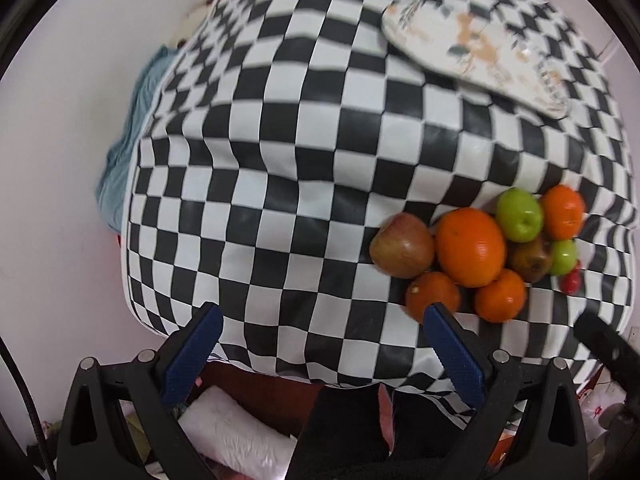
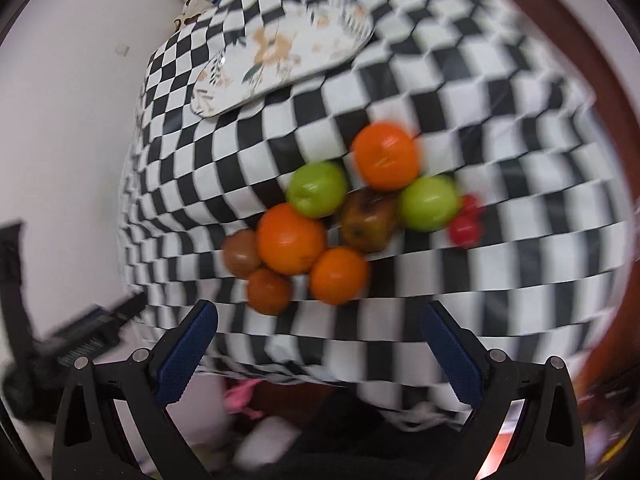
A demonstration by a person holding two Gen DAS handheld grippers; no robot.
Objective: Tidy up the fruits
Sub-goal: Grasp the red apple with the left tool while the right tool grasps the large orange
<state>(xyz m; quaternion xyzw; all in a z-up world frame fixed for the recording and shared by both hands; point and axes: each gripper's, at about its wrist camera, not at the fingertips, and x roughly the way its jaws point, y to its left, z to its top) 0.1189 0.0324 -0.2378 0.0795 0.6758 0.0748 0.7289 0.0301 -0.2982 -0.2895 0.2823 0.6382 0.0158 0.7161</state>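
A pile of fruit lies on the checkered tablecloth (image 1: 280, 140): a large orange (image 1: 470, 246), smaller oranges (image 1: 500, 296), green apples (image 1: 520, 216), brownish apples (image 1: 402, 248) and small red fruits (image 1: 571, 280). The same pile shows in the right wrist view, with an orange (image 2: 291, 239), a green apple (image 2: 317, 189) and red fruits (image 2: 464, 231). A flowered oval plate (image 1: 476, 48) (image 2: 280, 56) lies empty at the far side. My left gripper (image 1: 322, 318) is open, above the near table edge, left of the pile. My right gripper (image 2: 320, 316) is open, just before the pile.
The table's near edge hangs over clutter on the floor, with a white bundle (image 1: 236, 436). A white wall is at the left. A blue cloth (image 1: 124, 152) hangs by the table's left side. The left gripper's body (image 2: 80, 336) shows at the left of the right wrist view.
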